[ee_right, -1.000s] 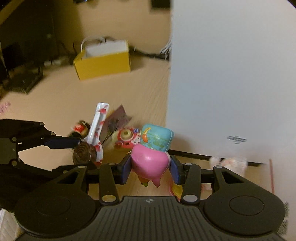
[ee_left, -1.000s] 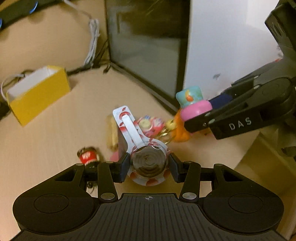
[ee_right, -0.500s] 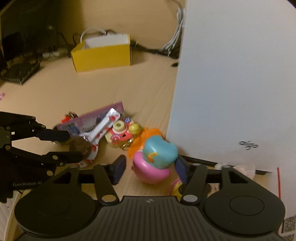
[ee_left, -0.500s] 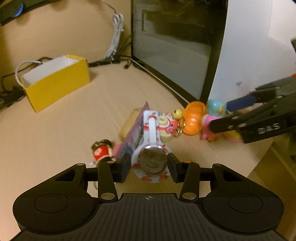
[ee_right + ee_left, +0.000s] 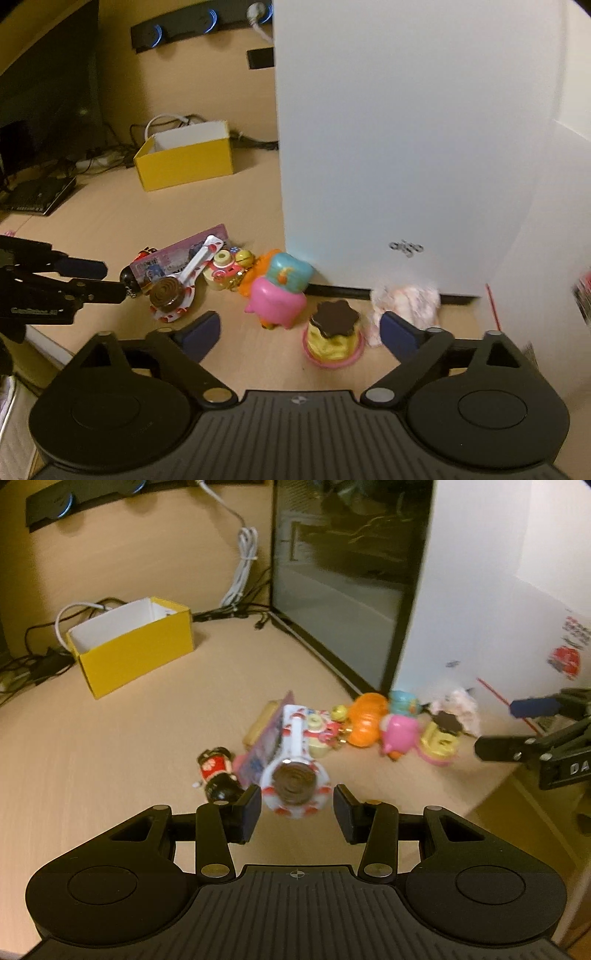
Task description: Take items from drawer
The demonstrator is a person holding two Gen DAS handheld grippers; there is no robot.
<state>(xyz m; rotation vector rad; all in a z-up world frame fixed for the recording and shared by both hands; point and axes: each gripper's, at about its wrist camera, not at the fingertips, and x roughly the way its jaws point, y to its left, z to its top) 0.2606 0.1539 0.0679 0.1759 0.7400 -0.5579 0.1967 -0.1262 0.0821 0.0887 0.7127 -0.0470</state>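
The left claw (image 5: 297,812) brackets the spoon-shaped toy (image 5: 293,779) on the tabletop (image 5: 110,746); its left pad seems to touch, the right stands clear. Rightward, the right claw (image 5: 299,332) is opening, empty, the pink toy (image 5: 277,295) standing free ahead.

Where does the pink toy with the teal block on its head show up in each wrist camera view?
Left wrist view: the pink toy with the teal block on its head lies right of centre, between an orange pumpkin-shaped toy and a yellow frilled cup with a dark lid.
Right wrist view: the toy stands near centre, ahead of the opening right claw.
Shared landmark: the yellow cardboard box.
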